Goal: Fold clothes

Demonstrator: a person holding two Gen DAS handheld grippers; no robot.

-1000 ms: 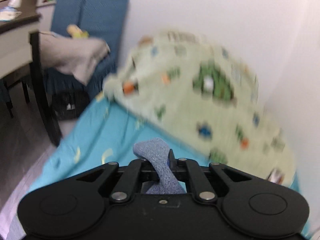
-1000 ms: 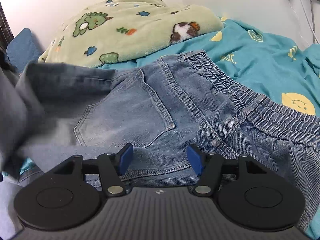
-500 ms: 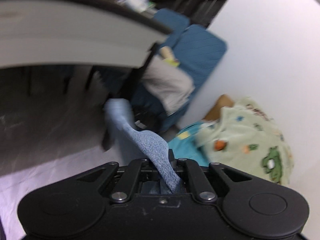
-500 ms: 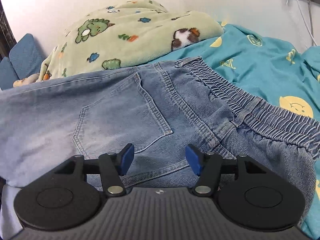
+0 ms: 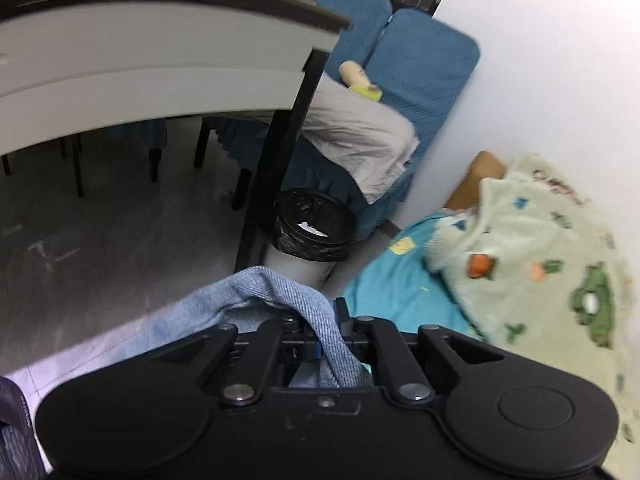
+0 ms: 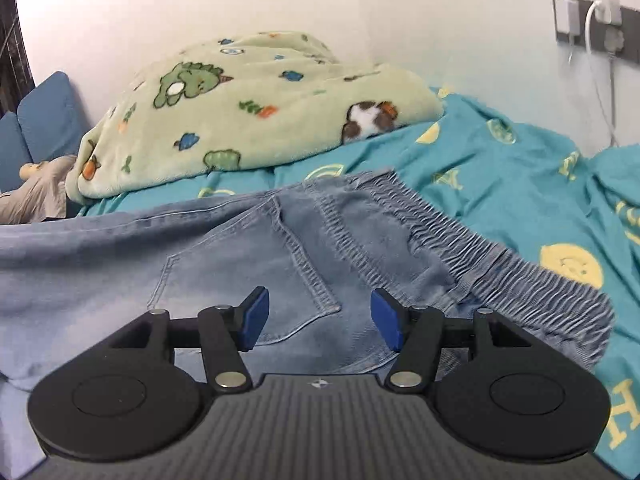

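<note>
one pair of jeans (image 6: 240, 264), pale blue denim, spread seat-up on the bed (image 6: 500, 168) with the back pocket (image 6: 240, 300) showing and the elastic waistband (image 6: 460, 236) gathered toward the socket side of that pocket. a leg end stretched off past the pocket's other side, out over the floor (image 5: 100, 220), pinched there in the left gripper (image 5: 324, 332), jaws clenched on a bunched fold of denim. right gripper (image 6: 316, 316) low over the seat, just below the pocket, jaws released and holding nothing.

soft and floppy cloth, but thick and fairly heavy for a garment; likely to sag wherever unsupported and to drag on the sheet rather than slide. not fragile, not slippery, so a firm pinch unlikely to slip. stiffest and safest holds judged to be the doubled parts: waistband, hem, side seams. single-layer pinches in the middle of the seat likely to lift only the top layer. green blanket (image 6: 256, 108) heaped beyond the pocket, near the far edge of the jeans, worth avoiding with any swung leg.
</note>
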